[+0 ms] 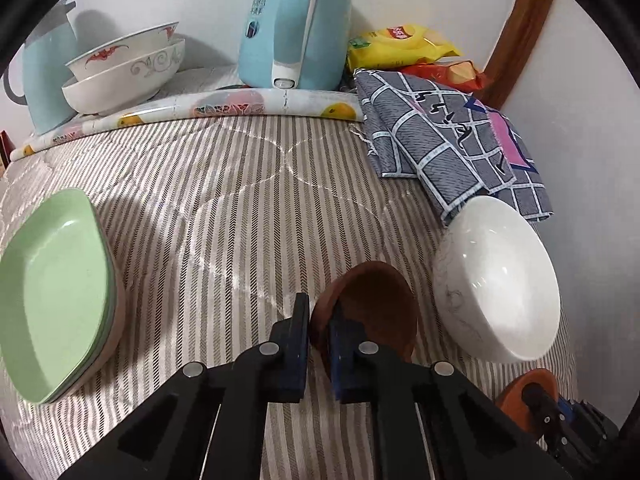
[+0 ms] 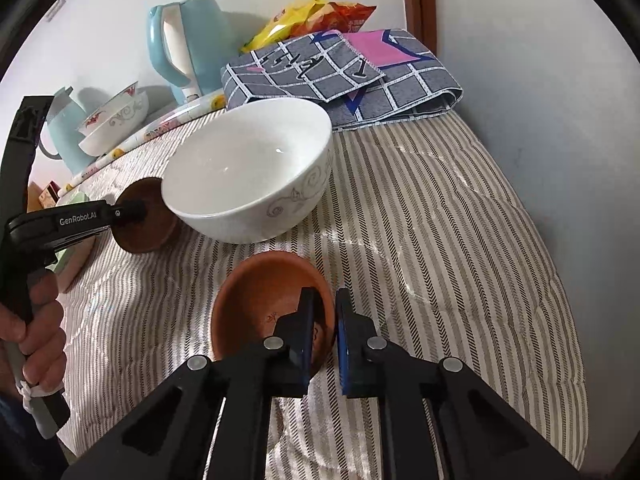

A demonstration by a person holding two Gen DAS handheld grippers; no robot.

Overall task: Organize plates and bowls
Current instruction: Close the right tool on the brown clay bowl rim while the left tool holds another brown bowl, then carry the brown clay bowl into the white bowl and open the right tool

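On the striped quilted bedcover (image 1: 224,184): two small brown round saucers, one dark wooden (image 1: 372,304) and one terracotta (image 2: 264,292). Three white ceramic bowls: one large (image 2: 248,176) mid-cover, two nested (image 1: 124,68) at the far edge. A stack of pale green squarish plates (image 1: 56,292) at the left edge, number unclear. Two light blue kettles (image 1: 296,24) (image 1: 44,76). One grey checked folded cloth (image 1: 440,140). Two snack bags, yellow (image 1: 400,46) and orange (image 1: 452,74).

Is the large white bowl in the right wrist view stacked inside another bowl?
No. The large white bowl sits alone, directly on the striped quilted cloth, with nothing under or inside it.
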